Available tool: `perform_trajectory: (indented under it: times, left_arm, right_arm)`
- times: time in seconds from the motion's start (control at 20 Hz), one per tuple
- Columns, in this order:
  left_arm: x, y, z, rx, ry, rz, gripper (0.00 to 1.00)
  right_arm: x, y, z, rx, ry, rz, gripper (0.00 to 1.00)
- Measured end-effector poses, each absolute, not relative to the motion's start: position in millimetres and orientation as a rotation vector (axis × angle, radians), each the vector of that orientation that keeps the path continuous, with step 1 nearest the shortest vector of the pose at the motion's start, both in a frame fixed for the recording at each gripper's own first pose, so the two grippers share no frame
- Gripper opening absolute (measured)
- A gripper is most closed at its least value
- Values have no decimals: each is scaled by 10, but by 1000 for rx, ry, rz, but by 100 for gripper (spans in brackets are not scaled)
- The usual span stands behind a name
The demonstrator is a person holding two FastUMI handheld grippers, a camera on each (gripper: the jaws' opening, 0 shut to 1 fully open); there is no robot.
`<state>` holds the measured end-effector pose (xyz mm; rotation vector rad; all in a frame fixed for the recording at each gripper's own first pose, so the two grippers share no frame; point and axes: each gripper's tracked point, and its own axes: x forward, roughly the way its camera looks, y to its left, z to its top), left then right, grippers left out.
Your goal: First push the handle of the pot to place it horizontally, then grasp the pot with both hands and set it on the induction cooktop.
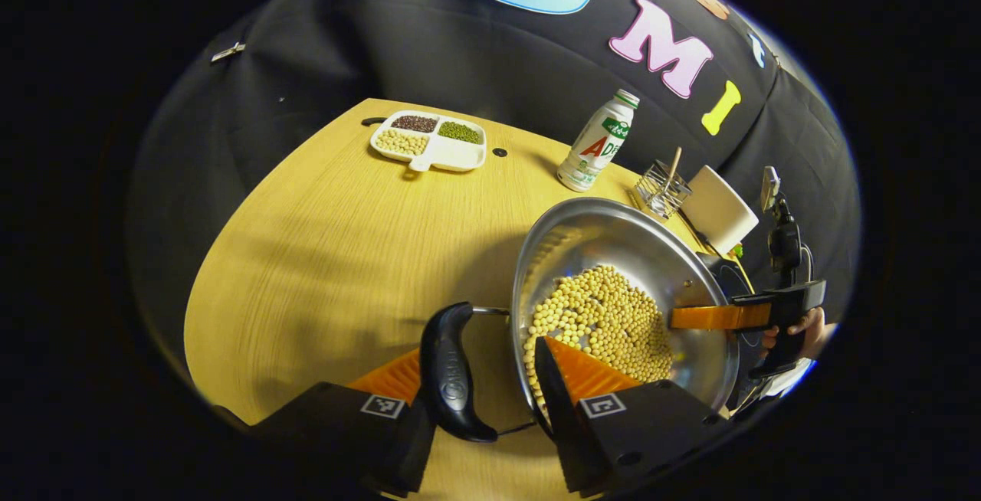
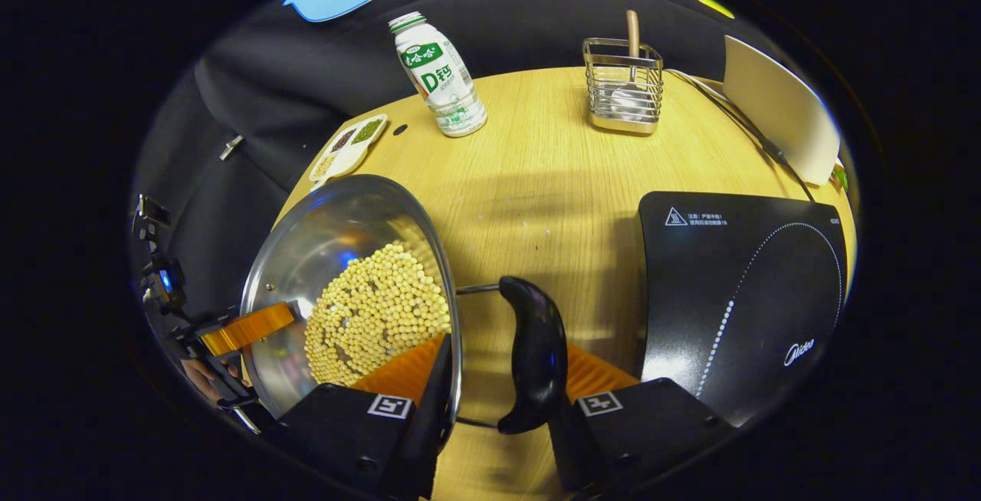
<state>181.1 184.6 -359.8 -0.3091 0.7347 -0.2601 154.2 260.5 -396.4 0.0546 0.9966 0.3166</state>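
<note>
steel pot (image 1: pixel 613 256) | handles between both tools' fingers | lifted, tilted

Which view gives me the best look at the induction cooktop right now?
The right gripper view: the induction cooktop lies broad and unobstructed on the table, right of the pot. In the left gripper view, just a dark sliver peeks from behind the pot's far rim.
</note>
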Motion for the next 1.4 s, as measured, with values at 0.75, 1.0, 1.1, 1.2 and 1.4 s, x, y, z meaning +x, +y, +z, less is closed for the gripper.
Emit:
perform_trajectory:
  times: [0.75,1.0,1.1,1.2,1.4]
  left_arm:
    - [1457,1702,-3189,-280,783,-226,59]
    - [1334,1400,-2915,-262,789,-249,59]
    - [1321,1255,-2823,-252,788,-259,59]
    - [1309,1116,-2751,-248,789,-266,59]
    - [1328,827,-2623,-233,787,-283,59]
  right_arm:
    - [1238,2420,-3489,47,967,302,58]
    - [1092,2105,-3196,68,956,278,58]
    - [1060,1965,-3102,78,951,268,54]
    - [1050,1838,-3015,86,945,259,58]
    - [1032,1558,-2857,96,927,246,58]
